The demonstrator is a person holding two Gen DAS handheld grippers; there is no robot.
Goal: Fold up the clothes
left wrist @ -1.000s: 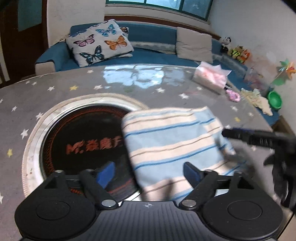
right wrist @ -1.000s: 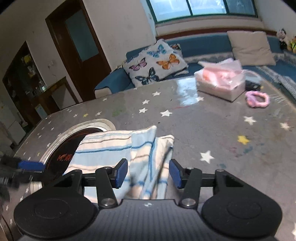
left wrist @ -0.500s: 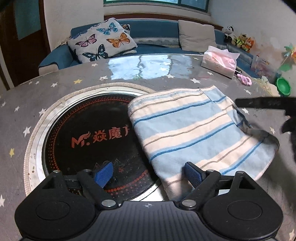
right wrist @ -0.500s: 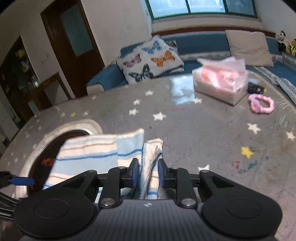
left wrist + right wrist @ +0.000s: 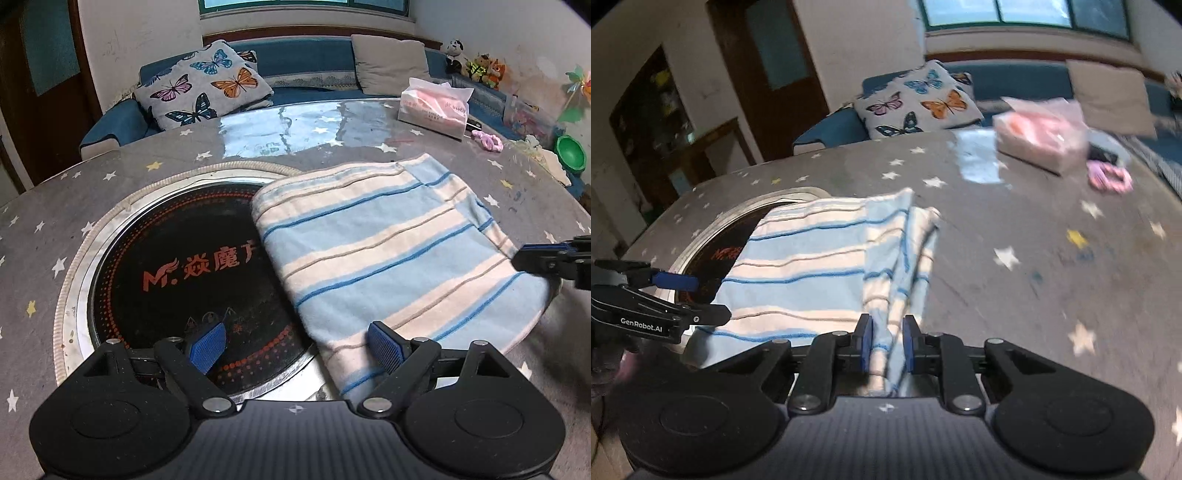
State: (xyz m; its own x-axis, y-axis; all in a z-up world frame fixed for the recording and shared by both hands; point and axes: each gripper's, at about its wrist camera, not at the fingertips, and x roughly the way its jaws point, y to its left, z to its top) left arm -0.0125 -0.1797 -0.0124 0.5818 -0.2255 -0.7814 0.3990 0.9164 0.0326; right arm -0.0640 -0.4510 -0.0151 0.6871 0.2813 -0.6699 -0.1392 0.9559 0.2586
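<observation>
**Striped cloth on the star-patterned table, right claw pinching its edge**

A round table covered in grey star-printed cloth (image 5: 332, 155) fills both views, with a black circular glass hotplate ringed in metal (image 5: 177, 269) sunk into its middle and marked in orange lettering. Behind the far edge of the table runs a blue sofa (image 5: 306, 66) carrying a white butterfly-print cushion (image 5: 207, 83) and a plain beige cushion (image 5: 391, 62), under a window; a dark wooden door (image 5: 775, 62) stands to the left.

Near the far right edge of the table sits a clear plastic pack of pink tissues (image 5: 436, 107), tissue sticking out of its top, with a pink hair scrunchie (image 5: 489, 139) just beside it.

The light-blue and cream striped cloth (image 5: 391, 251) lies folded flat, its left part overlapping the hotplate's right rim, the rest on the table toward the right edge. The left gripper (image 5: 295, 345) hovers at the cloth's near edge, jaws wide apart and empty. The right gripper (image 5: 886, 341) has its blue pads nearly together, clamping a bunched fold of the cloth's edge.
</observation>
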